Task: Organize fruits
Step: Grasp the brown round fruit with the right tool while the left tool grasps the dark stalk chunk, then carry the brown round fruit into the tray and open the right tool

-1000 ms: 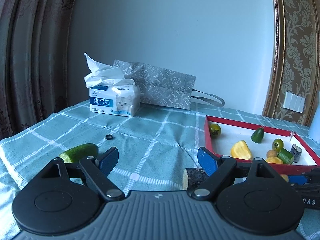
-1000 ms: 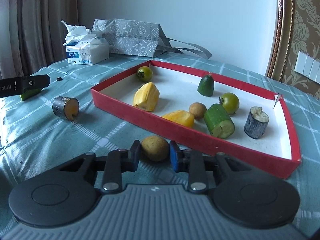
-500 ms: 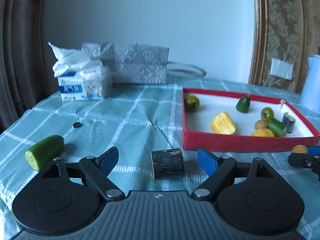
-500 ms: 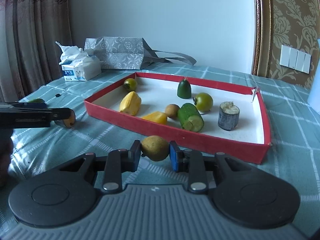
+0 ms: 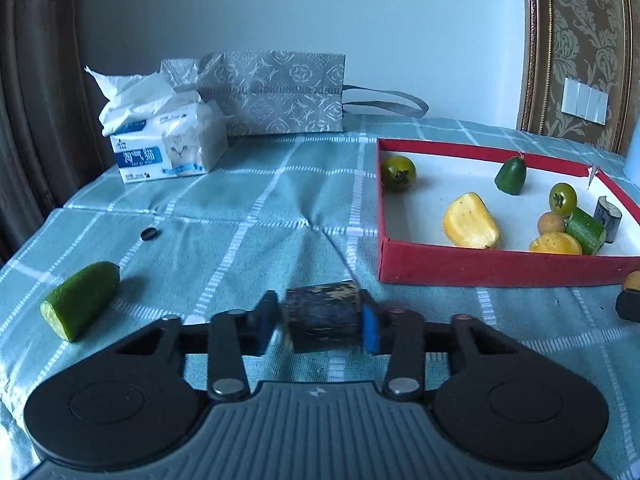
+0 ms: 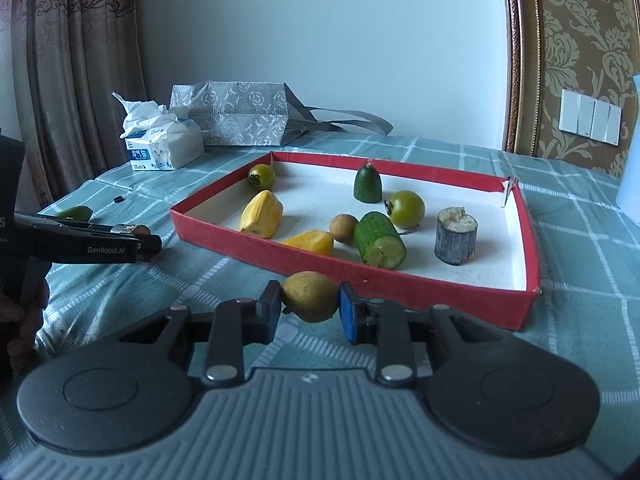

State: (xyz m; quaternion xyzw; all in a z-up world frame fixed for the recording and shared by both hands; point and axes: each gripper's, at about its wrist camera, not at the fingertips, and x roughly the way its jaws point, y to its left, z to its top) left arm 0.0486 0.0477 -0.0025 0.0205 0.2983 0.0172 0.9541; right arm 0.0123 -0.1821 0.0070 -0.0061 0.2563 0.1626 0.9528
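Observation:
My left gripper (image 5: 318, 328) is closing, and its blue pads press both ends of a dark cane piece (image 5: 320, 312) lying on the checked cloth just left of the red tray (image 5: 500, 266). A brown round fruit (image 6: 310, 296) sits between the pads of my right gripper (image 6: 310, 312), which is shut on it just in front of the red tray's near wall (image 6: 440, 296). Inside the tray lie yellow fruit pieces, green tomatoes, cucumber pieces, a small brown fruit and a second cane piece (image 6: 456, 236). A cut cucumber piece (image 5: 80, 300) lies on the cloth at the left.
A tissue pack (image 5: 172, 148) and a grey patterned bag (image 5: 276, 96) stand at the back of the table. A small black ring (image 5: 148, 234) lies on the cloth. Curtains hang at the left. The left gripper's arm (image 6: 80, 244) reaches in from the left in the right wrist view.
The left gripper's jaws have gone from wide open to closed on the cane piece after swinging toward it. The right gripper keeps its grip on the brown fruit and has drifted along the tray.

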